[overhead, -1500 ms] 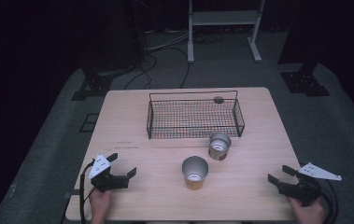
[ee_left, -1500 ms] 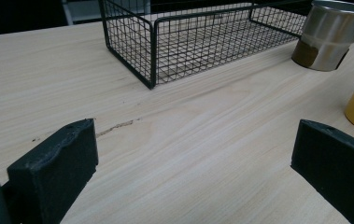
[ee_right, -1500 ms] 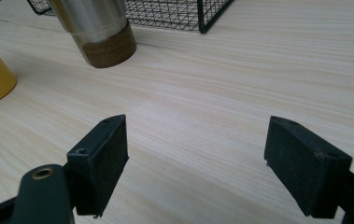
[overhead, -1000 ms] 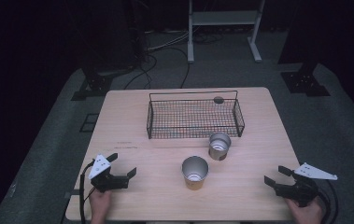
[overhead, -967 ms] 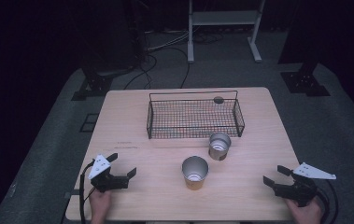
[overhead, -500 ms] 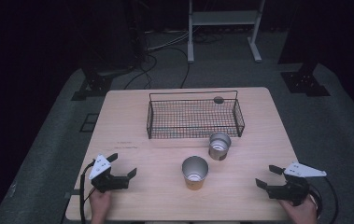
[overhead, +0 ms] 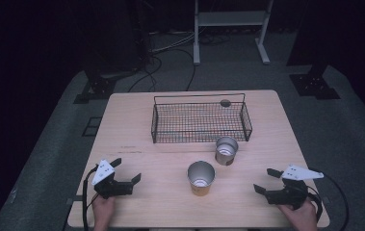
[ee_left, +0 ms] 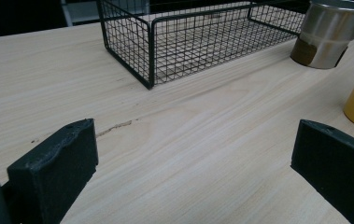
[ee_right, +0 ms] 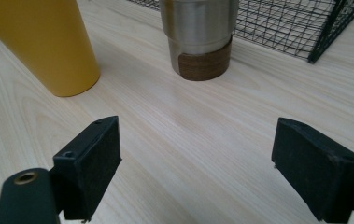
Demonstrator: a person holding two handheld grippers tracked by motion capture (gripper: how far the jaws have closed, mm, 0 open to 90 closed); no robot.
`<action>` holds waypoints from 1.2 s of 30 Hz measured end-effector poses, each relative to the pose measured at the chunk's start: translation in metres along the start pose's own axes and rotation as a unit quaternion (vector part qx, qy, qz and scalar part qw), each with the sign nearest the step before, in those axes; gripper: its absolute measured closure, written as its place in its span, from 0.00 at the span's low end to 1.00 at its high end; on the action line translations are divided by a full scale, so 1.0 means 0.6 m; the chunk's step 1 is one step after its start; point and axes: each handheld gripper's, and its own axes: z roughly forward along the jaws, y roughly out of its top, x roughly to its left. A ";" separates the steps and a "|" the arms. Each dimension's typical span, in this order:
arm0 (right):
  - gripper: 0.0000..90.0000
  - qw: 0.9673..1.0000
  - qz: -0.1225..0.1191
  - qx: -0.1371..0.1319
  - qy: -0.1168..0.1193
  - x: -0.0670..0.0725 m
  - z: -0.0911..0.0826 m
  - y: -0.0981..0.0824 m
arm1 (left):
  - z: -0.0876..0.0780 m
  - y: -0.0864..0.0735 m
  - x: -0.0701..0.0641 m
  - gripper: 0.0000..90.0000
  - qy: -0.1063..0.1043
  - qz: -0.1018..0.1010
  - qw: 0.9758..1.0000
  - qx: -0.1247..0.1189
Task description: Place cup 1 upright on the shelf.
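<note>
Your left gripper (overhead: 126, 174) sits at the lower left of the high view, jaws spread wide with nothing between them, hovering over bare wood. Your right gripper (overhead: 268, 180) is at the lower right, jaws just as wide apart and empty; it has slid inward toward the frame's centre since a second ago, while the left has stayed put.

Between the two, just below centre, stands the yellow cup (overhead: 201, 178), a smooth tapered cone with a pale metallic inside, upright on the table (overhead: 127, 125). A little above and to its right is the steel tumbler (overhead: 226, 150), brushed and cylindrical, with a brown band round its stepped base, also upright, just beside the basket's lower right corner.

The wire basket (overhead: 198, 120) is a black, fine-meshed rectangle in the upper middle. The tabletop is pale, straight-grained wood with a small dark scuff.
</note>
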 end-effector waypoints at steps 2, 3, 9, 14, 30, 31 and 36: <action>0.16 1.000 -0.005 0.002 0.006 0.001 0.006 0.006 | 0.000 0.000 0.000 0.00 0.000 0.000 1.000 0.000; 0.16 1.000 -0.005 0.003 0.008 0.002 0.008 0.008 | 0.000 0.000 0.000 0.00 0.000 0.000 1.000 0.000; 0.16 1.000 -0.011 0.004 0.010 0.006 0.018 0.019 | 0.000 0.000 0.000 0.00 0.000 0.000 1.000 0.000; 0.15 1.000 -0.020 0.006 0.003 0.010 0.030 0.030 | 0.000 0.000 0.001 0.00 -0.001 -0.001 1.000 0.000; 0.15 0.999 -0.038 0.006 0.005 0.005 0.081 0.080 | 0.000 0.000 0.001 0.00 0.000 -0.002 1.000 -0.003; 0.15 0.999 -0.039 0.005 0.004 0.004 0.084 0.083 | 0.000 0.000 0.001 0.00 0.000 -0.002 1.000 -0.003; 0.15 0.999 -0.034 0.012 0.002 -0.007 0.101 0.093 | 0.000 0.000 0.001 0.00 0.000 -0.003 1.000 -0.004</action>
